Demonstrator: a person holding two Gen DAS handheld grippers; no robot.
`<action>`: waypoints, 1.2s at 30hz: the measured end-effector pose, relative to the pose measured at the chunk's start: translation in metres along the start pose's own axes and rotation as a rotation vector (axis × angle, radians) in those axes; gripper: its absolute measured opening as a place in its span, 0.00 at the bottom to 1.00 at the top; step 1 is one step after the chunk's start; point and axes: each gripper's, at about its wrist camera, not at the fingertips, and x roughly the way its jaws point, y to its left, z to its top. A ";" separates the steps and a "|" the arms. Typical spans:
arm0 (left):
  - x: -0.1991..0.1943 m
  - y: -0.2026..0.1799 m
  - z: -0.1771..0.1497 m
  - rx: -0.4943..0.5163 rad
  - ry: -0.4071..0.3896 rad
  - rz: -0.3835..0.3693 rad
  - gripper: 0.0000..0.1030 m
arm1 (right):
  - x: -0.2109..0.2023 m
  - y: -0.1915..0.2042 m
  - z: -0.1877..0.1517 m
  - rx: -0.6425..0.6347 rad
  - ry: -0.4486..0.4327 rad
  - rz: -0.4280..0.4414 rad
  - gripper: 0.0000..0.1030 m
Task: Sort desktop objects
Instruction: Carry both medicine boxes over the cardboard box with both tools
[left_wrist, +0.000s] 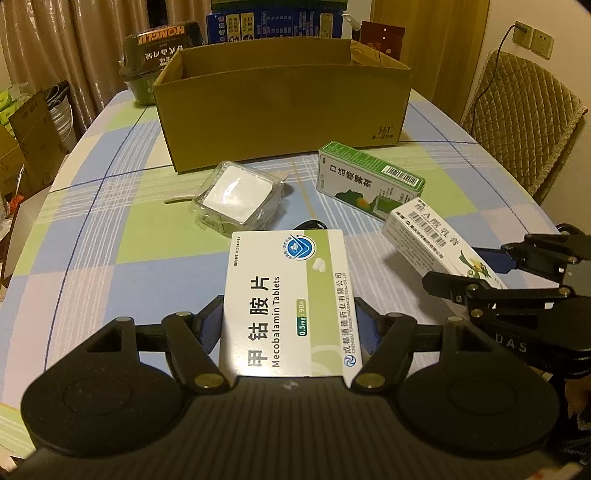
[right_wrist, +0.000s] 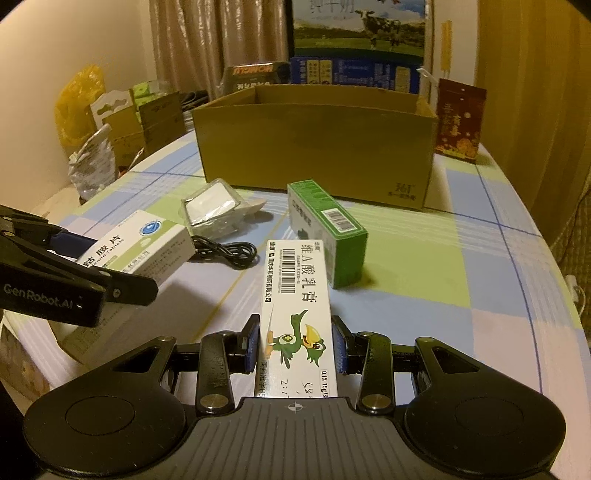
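Clamped in the left tongs (left_wrist: 290, 325), the tablet box (left_wrist: 288, 302) hung off the tabletop (left_wrist: 110, 258) while the right tongs (right_wrist: 297, 345) gripped the cream carton (right_wrist: 297, 314) (narrow hold); either might slip before reaching the cardboard box (left_wrist: 280, 103) at twelve o'clock.

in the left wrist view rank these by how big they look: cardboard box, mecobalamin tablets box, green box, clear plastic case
1. cardboard box, largest by far.
2. Mecobalamin tablets box, though held in the left gripper right at the camera, so nearness inflates it.
3. and 4. green box and clear plastic case look about alike; not ranked.
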 end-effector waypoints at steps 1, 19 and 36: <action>-0.002 -0.001 0.000 0.001 -0.003 0.001 0.65 | -0.003 -0.001 0.000 0.007 -0.003 -0.003 0.34; -0.031 -0.011 0.030 -0.002 -0.056 -0.019 0.65 | -0.053 -0.021 0.038 0.093 -0.032 -0.074 0.34; -0.058 0.005 0.087 -0.015 -0.104 -0.001 0.65 | -0.073 -0.028 0.111 0.098 -0.075 -0.075 0.34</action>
